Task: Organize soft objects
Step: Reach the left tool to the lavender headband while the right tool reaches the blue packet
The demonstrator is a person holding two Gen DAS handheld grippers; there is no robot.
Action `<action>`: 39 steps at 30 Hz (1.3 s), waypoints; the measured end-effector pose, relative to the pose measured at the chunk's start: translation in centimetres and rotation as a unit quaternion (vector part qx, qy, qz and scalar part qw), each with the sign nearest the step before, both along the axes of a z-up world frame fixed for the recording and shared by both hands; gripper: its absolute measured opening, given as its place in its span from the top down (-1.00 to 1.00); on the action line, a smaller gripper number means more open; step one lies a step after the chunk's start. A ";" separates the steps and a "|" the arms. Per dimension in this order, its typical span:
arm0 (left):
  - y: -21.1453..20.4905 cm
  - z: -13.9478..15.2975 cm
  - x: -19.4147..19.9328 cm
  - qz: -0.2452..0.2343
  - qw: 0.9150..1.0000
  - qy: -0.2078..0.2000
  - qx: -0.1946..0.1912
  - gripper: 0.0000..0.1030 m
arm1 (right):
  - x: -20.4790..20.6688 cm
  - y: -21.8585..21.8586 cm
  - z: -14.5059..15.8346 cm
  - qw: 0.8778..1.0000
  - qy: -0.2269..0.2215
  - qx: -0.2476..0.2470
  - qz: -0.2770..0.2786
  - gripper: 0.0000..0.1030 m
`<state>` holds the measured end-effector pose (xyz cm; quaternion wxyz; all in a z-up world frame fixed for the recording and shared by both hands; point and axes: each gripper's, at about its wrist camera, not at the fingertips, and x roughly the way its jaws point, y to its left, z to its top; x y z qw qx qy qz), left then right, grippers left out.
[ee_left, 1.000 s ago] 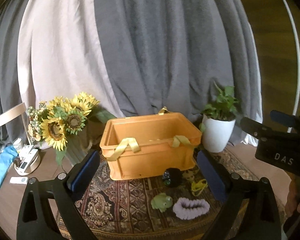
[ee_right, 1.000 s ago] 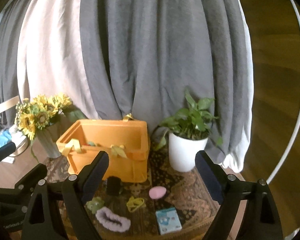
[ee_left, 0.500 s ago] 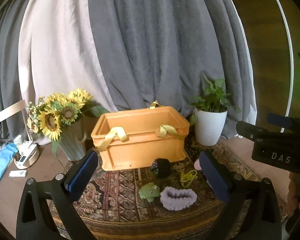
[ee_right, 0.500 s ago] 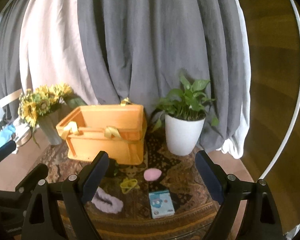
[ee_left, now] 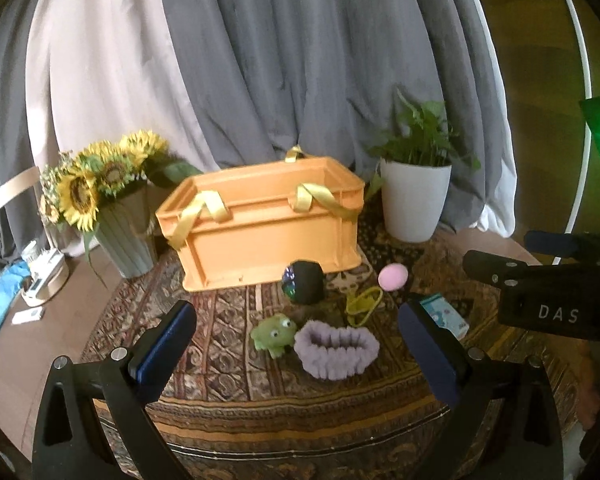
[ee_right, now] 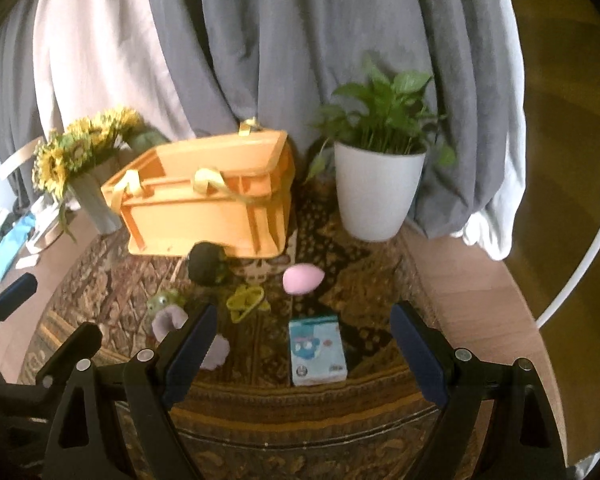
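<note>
Left gripper (ee_left: 298,344) spread wide, holding nothing, above the rug's near edge. Right gripper (ee_right: 303,346) likewise wide apart and empty, just to its right. Between the left fingers: green frog toy (ee_left: 273,333) touching the lavender scrunchie (ee_left: 336,349), with the dark ball (ee_left: 303,282) behind, against the front wall of the orange crate (ee_left: 268,240). Farther right: yellow loop (ee_left: 363,301), pink egg-shaped piece (ee_right: 302,278), and blue packet (ee_right: 317,351) near the patterned rug (ee_left: 228,364) front border. Bare rug between the loose things and the near edge. Behind, flanking the crate: sunflower vase (ee_left: 128,232) and white plant pot (ee_right: 374,192).
</note>
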<state>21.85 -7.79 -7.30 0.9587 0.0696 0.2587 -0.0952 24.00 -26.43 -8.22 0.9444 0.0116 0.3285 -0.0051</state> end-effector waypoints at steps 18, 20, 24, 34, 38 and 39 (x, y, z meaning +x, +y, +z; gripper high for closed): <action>-1.8 -6.1 2.3 -0.002 0.997 0.081 0.018 -1.00 | 3.7 -0.7 -5.5 0.996 0.084 -0.011 0.026 -0.72; -2.0 -6.6 2.8 -0.004 0.996 0.090 0.019 -1.00 | 4.1 -0.8 -6.1 0.995 0.095 -0.008 0.028 -0.72; -2.3 -7.6 3.9 -0.003 0.994 0.105 0.021 -1.00 | 5.1 -1.1 -7.3 0.993 0.115 -0.005 0.029 -0.72; -3.2 -9.7 6.9 -0.013 0.990 0.136 0.029 -1.00 | 7.4 -1.4 -9.3 0.989 0.147 -0.010 0.034 -0.72; -3.3 -10.2 7.4 -0.014 0.989 0.146 0.028 -1.00 | 7.9 -1.5 -10.0 0.987 0.159 -0.004 0.035 -0.72; -3.4 -10.4 7.5 -0.015 0.989 0.147 0.028 -1.00 | 8.0 -1.6 -10.2 0.986 0.162 -0.002 0.034 -0.72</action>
